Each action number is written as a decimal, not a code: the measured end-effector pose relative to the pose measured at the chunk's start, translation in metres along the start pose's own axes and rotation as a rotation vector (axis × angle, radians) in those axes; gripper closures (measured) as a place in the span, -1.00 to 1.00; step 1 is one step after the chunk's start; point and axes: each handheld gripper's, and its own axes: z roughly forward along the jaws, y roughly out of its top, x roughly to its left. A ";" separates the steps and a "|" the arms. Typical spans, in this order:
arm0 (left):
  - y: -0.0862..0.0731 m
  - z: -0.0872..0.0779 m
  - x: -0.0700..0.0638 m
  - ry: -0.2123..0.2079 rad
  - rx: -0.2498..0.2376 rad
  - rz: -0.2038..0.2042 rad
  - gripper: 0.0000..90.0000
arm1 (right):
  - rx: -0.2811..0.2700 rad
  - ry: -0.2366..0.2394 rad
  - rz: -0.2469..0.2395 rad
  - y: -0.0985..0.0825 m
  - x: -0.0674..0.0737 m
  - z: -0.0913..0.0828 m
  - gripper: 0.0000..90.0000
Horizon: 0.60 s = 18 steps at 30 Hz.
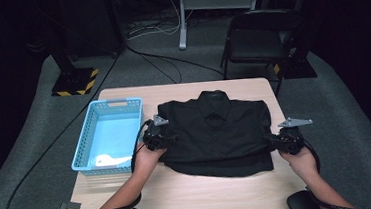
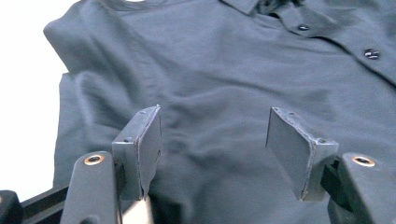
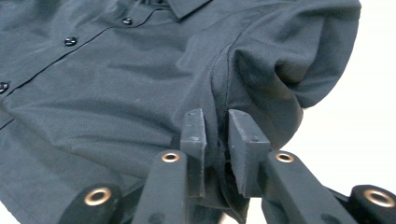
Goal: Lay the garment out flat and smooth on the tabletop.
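Two grippers flank the black shirt (image 1: 215, 132) mid-frame — left gripper (image 2: 212, 140) gapes wide over cloth, right gripper (image 3: 215, 140) pinches a fold; high view adds a blue basket (image 1: 83, 142).

The shirt (image 1: 216, 132) is matt black woven cloth with glossy buttons — beside it, a perforated blue plastic basket (image 1: 83, 142); the table (image 1: 190, 192) shows smooth pale wood grain.

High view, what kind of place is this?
Probably a lab or recording studio, not a home: dark walls, grey carpet, cables on the floor, hazard-striped stand bases, a lone wooden table with a shirt.
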 end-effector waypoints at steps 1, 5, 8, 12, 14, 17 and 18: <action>-0.001 0.000 0.001 0.001 0.005 -0.007 -0.22 | -0.003 -0.007 0.007 0.000 -0.002 -0.001 0.75; -0.003 0.005 0.000 -0.003 0.025 -0.014 -0.22 | -0.016 -0.037 0.026 -0.004 -0.010 -0.007 0.78; -0.006 0.012 -0.006 0.002 0.054 0.011 -0.22 | -0.015 -0.042 0.035 -0.009 -0.013 -0.011 0.78; -0.010 0.019 -0.009 0.009 0.087 0.033 -0.21 | -0.014 -0.049 0.033 -0.017 -0.014 -0.017 0.78; -0.012 0.021 -0.009 0.006 0.095 0.026 -0.18 | -0.016 -0.050 0.032 -0.020 -0.015 -0.020 0.78; -0.013 0.023 -0.009 0.004 0.109 0.027 -0.12 | -0.017 -0.047 0.039 -0.022 -0.017 -0.023 0.78; -0.013 0.025 -0.009 0.004 0.112 0.030 -0.09 | -0.016 -0.046 0.040 -0.023 -0.017 -0.024 0.78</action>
